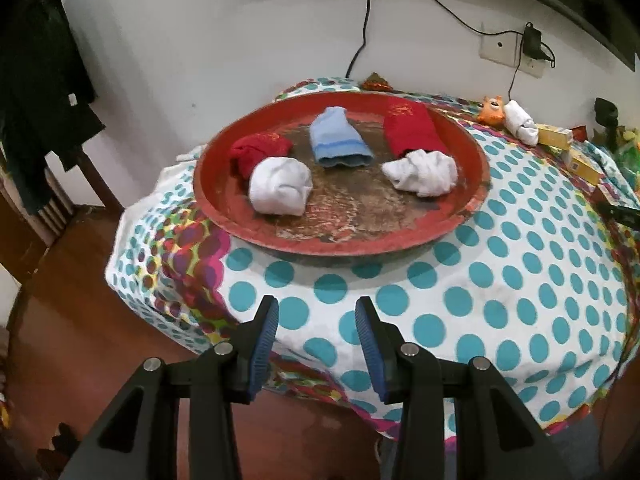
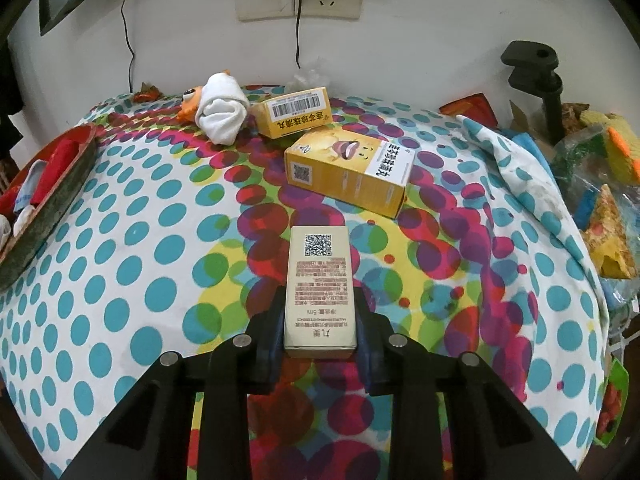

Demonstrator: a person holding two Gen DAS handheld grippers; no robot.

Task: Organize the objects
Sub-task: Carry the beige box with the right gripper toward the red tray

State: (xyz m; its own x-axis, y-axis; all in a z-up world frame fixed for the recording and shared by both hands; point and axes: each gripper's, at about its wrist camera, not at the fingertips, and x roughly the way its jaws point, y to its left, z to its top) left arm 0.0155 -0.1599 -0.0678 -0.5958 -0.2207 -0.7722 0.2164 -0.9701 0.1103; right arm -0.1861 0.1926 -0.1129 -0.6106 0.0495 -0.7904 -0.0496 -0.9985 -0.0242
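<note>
Clamped by its long sides near the right gripper (image 2: 320, 332), a pale beige cardboard carton (image 2: 319, 288) over the dotted tablecloth (image 2: 120, 280) looks light, crushable; left gripper (image 1: 317, 332) gapes empty.

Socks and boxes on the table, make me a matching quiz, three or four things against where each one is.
Things:
1. blue sock
2. beige box
3. rolled white sock
4. left gripper

Places:
A. between the right gripper's fingers
B. beside the orange toy
C. in the middle of the red tray
D. over the table's near edge, holding nothing

Pairs: 1-C, 2-A, 3-B, 4-D
</note>
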